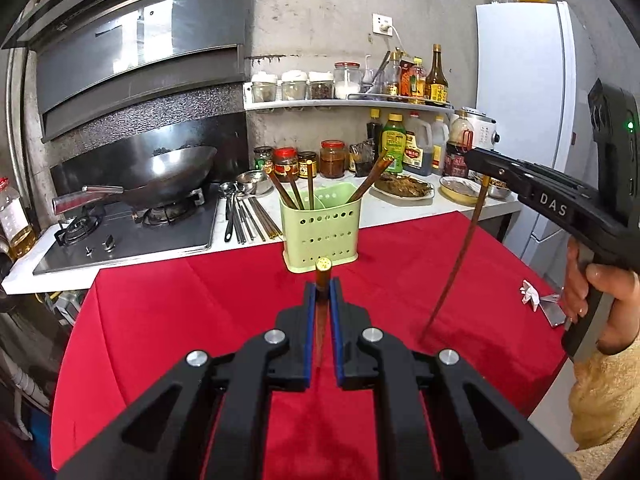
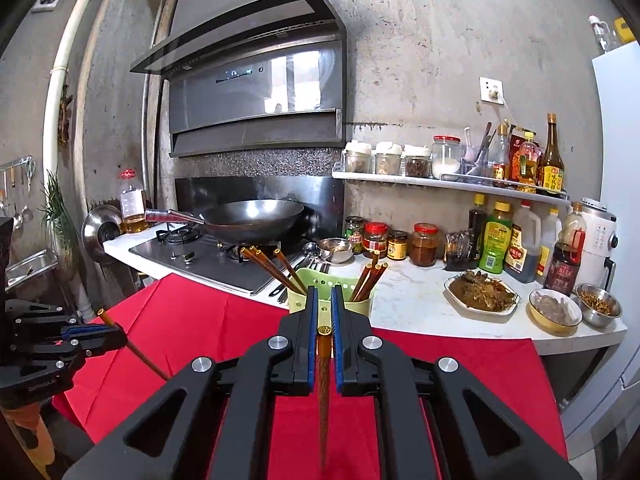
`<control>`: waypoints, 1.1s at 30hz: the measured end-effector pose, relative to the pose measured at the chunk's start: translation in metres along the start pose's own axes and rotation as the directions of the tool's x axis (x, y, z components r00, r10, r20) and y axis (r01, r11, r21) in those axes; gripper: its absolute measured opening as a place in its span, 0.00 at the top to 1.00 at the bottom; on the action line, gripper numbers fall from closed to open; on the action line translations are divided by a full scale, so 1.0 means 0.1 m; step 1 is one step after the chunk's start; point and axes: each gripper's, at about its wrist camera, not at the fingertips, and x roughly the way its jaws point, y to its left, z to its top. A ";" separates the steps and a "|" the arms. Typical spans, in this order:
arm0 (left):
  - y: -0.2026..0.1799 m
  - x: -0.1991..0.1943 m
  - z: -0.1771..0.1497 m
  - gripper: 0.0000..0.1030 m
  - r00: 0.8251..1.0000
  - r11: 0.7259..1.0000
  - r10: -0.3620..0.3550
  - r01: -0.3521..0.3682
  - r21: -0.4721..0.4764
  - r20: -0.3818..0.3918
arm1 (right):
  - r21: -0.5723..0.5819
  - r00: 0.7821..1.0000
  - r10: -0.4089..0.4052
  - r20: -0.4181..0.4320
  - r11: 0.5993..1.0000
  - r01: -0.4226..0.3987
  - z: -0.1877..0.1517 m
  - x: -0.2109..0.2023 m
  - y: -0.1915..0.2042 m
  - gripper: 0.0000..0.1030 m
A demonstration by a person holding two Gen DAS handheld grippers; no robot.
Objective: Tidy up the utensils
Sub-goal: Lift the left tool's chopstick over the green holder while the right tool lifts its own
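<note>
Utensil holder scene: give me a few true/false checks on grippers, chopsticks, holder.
1. The left gripper is clamped on a chopstick. True.
2. The right gripper is empty. False: it holds a second chopstick.
3. The green holder stands on the red tablecloth. True.
4. The green holder is empty. False: several chopsticks already stand in it.
5. The wok sits on the stove. True.

Red-clothed table (image 1: pixel 224 300) pushed against white kitchen counter (image 1: pixel 400 208). Green utensil holder (image 1: pixel 320 232) standing at table's 12 o'clock edge. Crumpled white paper (image 1: pixel 530 290) lying toward 3 o'clock.
</note>
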 end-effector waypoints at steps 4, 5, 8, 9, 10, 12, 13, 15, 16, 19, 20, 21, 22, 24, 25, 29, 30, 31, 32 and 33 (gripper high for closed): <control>-0.01 0.03 0.00 0.93 1.000 1.000 -0.003 0.003 0.005 0.019 | -0.010 1.000 -0.019 -0.004 1.000 0.019 -0.09 0.03 -0.01 0.93; -0.03 0.05 0.00 0.93 1.000 1.000 0.008 -0.008 0.008 0.022 | -0.014 0.999 -0.033 0.001 0.999 0.033 -0.10 0.02 -0.01 0.93; -0.08 0.17 -0.07 0.93 1.000 1.000 -0.002 0.003 0.009 -0.001 | -0.008 0.999 -0.033 -0.013 0.999 0.032 -0.19 0.03 -0.05 0.93; -0.11 0.22 -0.11 0.93 1.000 1.000 -0.001 0.001 0.017 -0.008 | -0.008 0.999 -0.034 -0.028 0.999 0.034 -0.25 0.06 -0.06 0.92; -0.12 0.25 -0.14 0.93 1.000 1.000 -0.003 0.003 0.020 -0.011 | -0.008 0.999 -0.032 -0.042 0.999 0.032 -0.30 0.08 -0.06 0.92; -0.13 0.30 -0.19 0.93 1.000 1.000 -0.013 0.013 0.012 -0.013 | -0.009 0.996 -0.024 -0.088 1.000 0.024 -0.42 0.16 -0.05 0.93; -0.13 0.32 -0.20 0.93 1.000 1.000 -0.017 0.017 0.009 -0.015 | -0.006 0.993 -0.017 -0.120 1.000 0.016 -0.50 0.22 -0.05 0.93; -0.12 0.36 -0.23 0.93 0.999 1.000 -0.015 0.015 0.001 -0.029 | -0.009 0.984 -0.009 -0.176 1.000 0.008 -0.67 0.33 -0.01 0.93; -0.12 0.38 -0.25 0.93 0.999 1.000 -0.014 0.014 0.001 -0.036 | -0.010 0.981 -0.007 -0.196 1.000 0.005 -0.73 0.37 0.00 0.93; -0.12 0.51 -0.31 0.93 0.997 1.000 -0.002 0.002 -0.002 -0.080 | -0.015 0.974 -0.008 -0.225 1.000 0.005 -0.86 0.42 0.04 0.94; -0.11 0.54 -0.34 0.93 0.996 1.000 0.000 0.000 -0.005 -0.089 | -0.017 0.974 -0.010 -0.226 1.000 0.007 -0.87 0.42 0.05 0.94; -0.11 0.59 -0.37 0.93 0.995 1.000 0.002 -0.003 -0.006 -0.102 | -0.020 0.974 -0.014 -0.227 1.000 0.010 -0.89 0.42 0.07 0.94; -0.11 0.64 -0.39 0.93 0.994 1.000 0.003 -0.004 -0.008 -0.113 | -0.021 0.973 -0.016 -0.228 1.000 0.012 -0.89 0.42 0.08 0.94; -0.10 0.74 -0.46 0.93 0.990 1.000 0.013 -0.014 -0.007 -0.140 | -0.023 0.973 -0.020 -0.231 1.000 0.016 -0.91 0.42 0.08 0.94; -0.10 0.77 -0.49 0.93 0.989 1.000 0.021 -0.023 -0.009 -0.144 | -0.025 0.973 -0.023 -0.231 1.000 0.018 -0.91 0.42 0.08 0.94; -0.09 0.74 -0.49 0.94 0.991 1.000 0.017 -0.020 -0.021 -0.132 | -0.019 0.972 -0.019 -0.232 1.000 0.015 -0.89 0.42 0.05 0.94; -0.08 0.73 -0.48 0.94 0.992 0.999 0.020 -0.023 -0.022 -0.127 | -0.017 0.973 -0.018 -0.230 1.000 0.015 -0.86 0.43 0.03 0.94; -0.06 0.70 -0.46 0.94 0.993 0.999 0.020 -0.023 -0.028 -0.119 | -0.015 0.975 -0.015 -0.223 1.000 0.012 -0.84 0.44 0.02 0.94; -0.04 0.69 -0.44 0.94 0.993 0.999 0.016 -0.020 -0.034 -0.115 | -0.013 0.976 -0.013 -0.218 1.000 0.011 -0.82 0.45 0.00 0.94; -0.02 0.68 -0.41 0.94 0.994 0.999 0.011 -0.015 -0.039 -0.106 | -0.009 0.978 -0.011 -0.211 1.000 0.010 -0.79 0.47 -0.03 0.94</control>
